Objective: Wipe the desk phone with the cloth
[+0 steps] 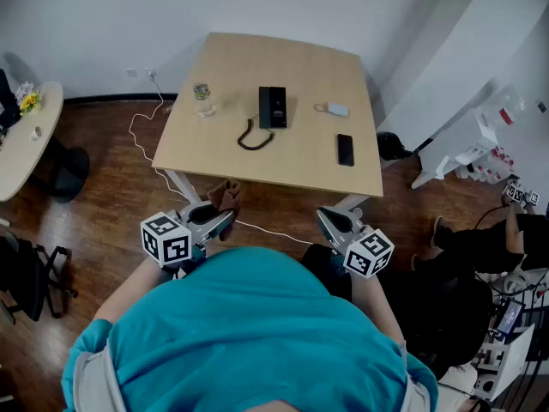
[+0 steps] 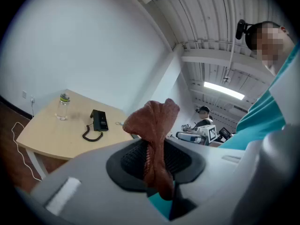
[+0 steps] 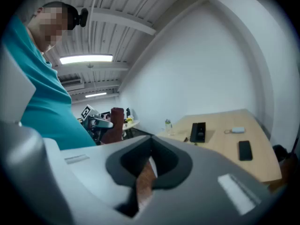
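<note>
The big bench (image 1: 300, 157) stands in front of a person in a blue-green shirt (image 1: 257, 333). The shirt fills the bottom of the head view and hides most of both arms.

The left tool (image 1: 225, 217) is held low, near the person's body and off the bench. It is clenched on a red-brown cloth (image 1: 227, 196). The top of the cloth sticks up in a bunch. The bottom of it goes down between the jaws, and I cannot see where it ends.

The right tool (image 1: 328, 220) is low too, on the other side. Its jaws are pressed close, with nothing in them.

The black desk phone (image 1: 273, 107) lies flat in the middle of the bench, well apart from both tools and the cloth. Its curly cord (image 1: 255, 137) loops toward the person. Its buttons are too small to see.

A clear bottle (image 1: 202, 99) stands left of the phone. A black mobile phone (image 1: 345, 149) lies to the right. A small grey thing (image 1: 336, 109) lies there too, and I cannot tell what it is.
</note>
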Tool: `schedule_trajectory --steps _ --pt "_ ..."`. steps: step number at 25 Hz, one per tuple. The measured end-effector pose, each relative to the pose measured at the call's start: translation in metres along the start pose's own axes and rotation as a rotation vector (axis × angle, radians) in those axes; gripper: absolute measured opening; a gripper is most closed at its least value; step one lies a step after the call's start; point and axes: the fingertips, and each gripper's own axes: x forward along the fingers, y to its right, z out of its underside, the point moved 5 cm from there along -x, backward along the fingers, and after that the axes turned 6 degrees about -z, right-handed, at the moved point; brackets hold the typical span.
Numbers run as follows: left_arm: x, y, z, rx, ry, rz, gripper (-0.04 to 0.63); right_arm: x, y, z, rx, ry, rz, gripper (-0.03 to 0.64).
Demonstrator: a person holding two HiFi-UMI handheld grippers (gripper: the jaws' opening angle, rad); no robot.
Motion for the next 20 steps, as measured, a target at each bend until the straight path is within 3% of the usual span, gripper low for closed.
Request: schedule_trajectory --steps 4,8,13,20 --pt "0.03 0.011 -0.011 0.021 -0.003 0.022 0.106 -0.012 0.02 0.002 -0.04 -0.035 0.003 0.002" --pt "0.047 -0.01 -0.019 0.014 -0.003 0.021 0.106 0.007 0.043 0.003 -0.032 -0.062 -0.001 0.002" --pt "0.06 -0.085 -0.045 -0.003 0.0 0.037 0.106 0.071 0.072 -0.02 -0.042 -0.074 0.005 0.002" --pt "0.084 -0.19 -0.102 0.068 -0.084 0.133 0.106 0.166 0.108 -0.067 0.04 -0.019 0.092 0.002"
